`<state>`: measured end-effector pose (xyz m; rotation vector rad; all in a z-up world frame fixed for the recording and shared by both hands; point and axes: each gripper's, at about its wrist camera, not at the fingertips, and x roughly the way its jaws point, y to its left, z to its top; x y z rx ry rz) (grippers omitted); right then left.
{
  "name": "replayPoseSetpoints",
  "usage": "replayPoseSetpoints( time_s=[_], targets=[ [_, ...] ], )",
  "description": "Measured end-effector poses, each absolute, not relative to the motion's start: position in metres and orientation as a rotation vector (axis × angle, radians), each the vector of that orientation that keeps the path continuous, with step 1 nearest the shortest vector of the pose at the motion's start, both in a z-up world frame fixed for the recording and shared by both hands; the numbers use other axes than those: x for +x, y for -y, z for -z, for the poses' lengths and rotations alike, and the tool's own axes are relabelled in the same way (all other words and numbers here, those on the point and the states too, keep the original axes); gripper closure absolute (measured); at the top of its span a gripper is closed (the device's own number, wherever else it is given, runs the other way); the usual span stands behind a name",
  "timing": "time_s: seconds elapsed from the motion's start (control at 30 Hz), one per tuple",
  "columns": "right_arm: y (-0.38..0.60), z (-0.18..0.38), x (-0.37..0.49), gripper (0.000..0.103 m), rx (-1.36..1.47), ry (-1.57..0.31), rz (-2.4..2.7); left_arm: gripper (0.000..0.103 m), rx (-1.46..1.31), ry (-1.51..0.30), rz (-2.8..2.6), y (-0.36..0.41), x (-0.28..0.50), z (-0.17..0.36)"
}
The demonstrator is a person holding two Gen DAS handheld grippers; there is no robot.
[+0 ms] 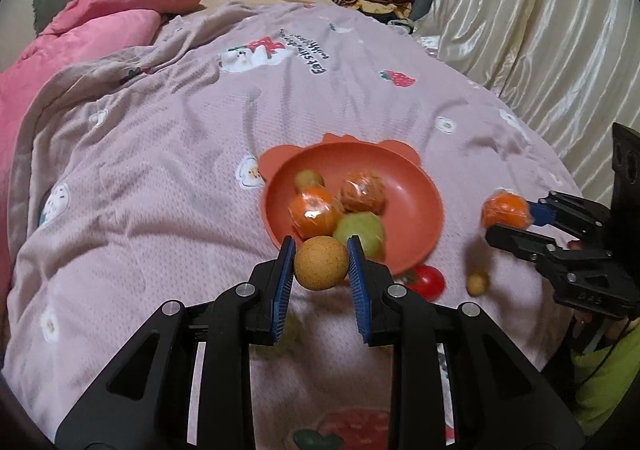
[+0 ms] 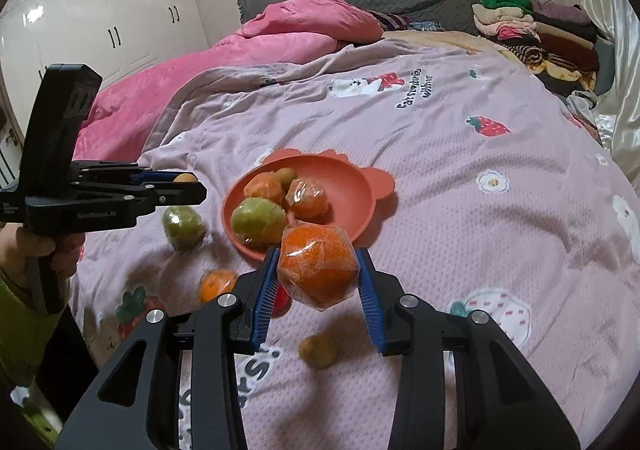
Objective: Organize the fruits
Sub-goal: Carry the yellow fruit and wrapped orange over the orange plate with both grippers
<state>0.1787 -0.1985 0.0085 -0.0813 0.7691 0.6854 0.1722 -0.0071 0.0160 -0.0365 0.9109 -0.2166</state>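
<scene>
My left gripper (image 1: 321,263) is shut on a round tan fruit (image 1: 321,266), held above the bedspread just short of the red bowl (image 1: 430,206). The bowl holds two plastic-wrapped oranges (image 1: 314,216), a green fruit (image 1: 360,232) and a small olive-brown fruit (image 1: 309,179). My right gripper (image 2: 318,270) is shut on a wrapped orange (image 2: 318,268), lifted near the bowl (image 2: 352,186). Loose on the bedspread lie a green fruit (image 2: 182,226), a wrapped orange (image 2: 218,284), a red tomato (image 1: 428,282) and a small brown fruit (image 2: 318,350).
A pink duvet (image 2: 280,38) is bunched at the head of the bed. A stack of folded clothes (image 2: 540,34) stands at the far right corner beside a shiny curtain (image 1: 540,30). White wardrobes (image 2: 100,10) line the left wall. A person's hand (image 2: 24,250) grips the left tool.
</scene>
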Motion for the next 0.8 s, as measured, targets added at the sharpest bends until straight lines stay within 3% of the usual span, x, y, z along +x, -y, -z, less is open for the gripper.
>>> replayPoseSetpoints(
  time_s=[0.8],
  targets=[
    [0.17, -0.005, 0.217, 0.066, -0.166, -0.782, -0.714, 0.084, -0.008, -0.966, 0.213, 0.018, 0.207, 0.008]
  ],
)
